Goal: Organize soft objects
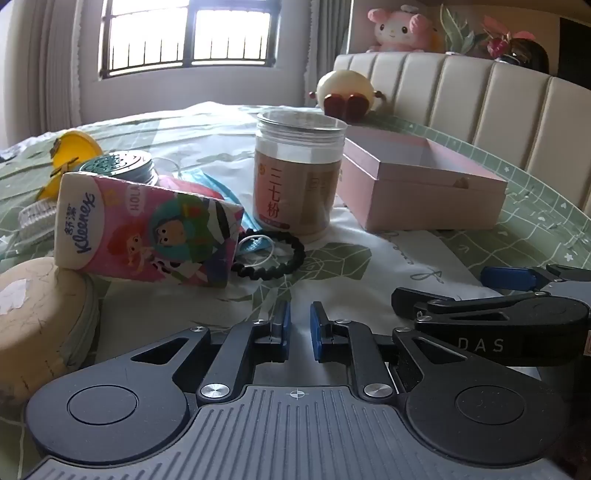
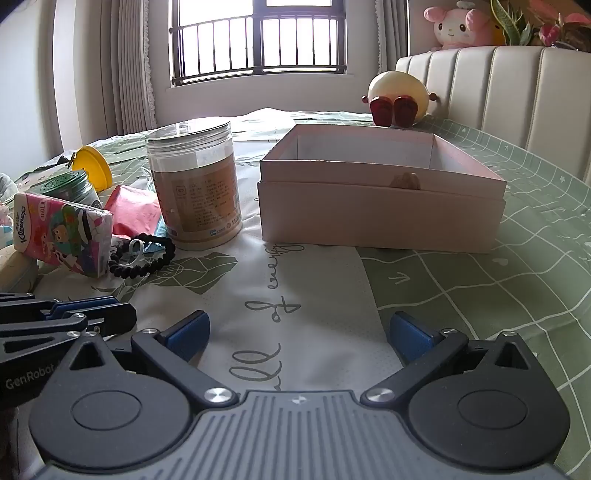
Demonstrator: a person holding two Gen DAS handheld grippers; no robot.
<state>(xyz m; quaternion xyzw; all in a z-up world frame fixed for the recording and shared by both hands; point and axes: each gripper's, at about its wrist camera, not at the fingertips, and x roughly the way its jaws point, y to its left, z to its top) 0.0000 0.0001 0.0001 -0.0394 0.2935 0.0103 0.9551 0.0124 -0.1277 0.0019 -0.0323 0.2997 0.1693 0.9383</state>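
I see the soft things heaped at the left of the bed (image 2: 332,295): a Kleenex pack (image 1: 147,232) lying tilted, its low end on a beige pouch (image 1: 37,317), a black hair tie (image 1: 273,258) just beside its other end, and a blue mask (image 1: 218,188) and red packet (image 2: 135,210) behind it. A jar (image 1: 297,173) stands upright next to them, and right of the jar an open pink box (image 2: 380,192) sits with something small and tan inside. A green tin (image 2: 74,188) and yellow lid (image 2: 92,162) lie behind the pack.

My left gripper (image 1: 297,334) hangs low over the sheet, jaws nearly together with a narrow gap, holding nothing. My right gripper (image 2: 297,336) is spread wide, also empty.

The bedcover is pale green with grid lines, leaf shapes and script lettering. Beyond it are a cream padded headboard (image 2: 517,92), a round plush (image 2: 399,96), a pink plush (image 2: 458,26) on top, and a barred window (image 2: 258,40) with curtains.
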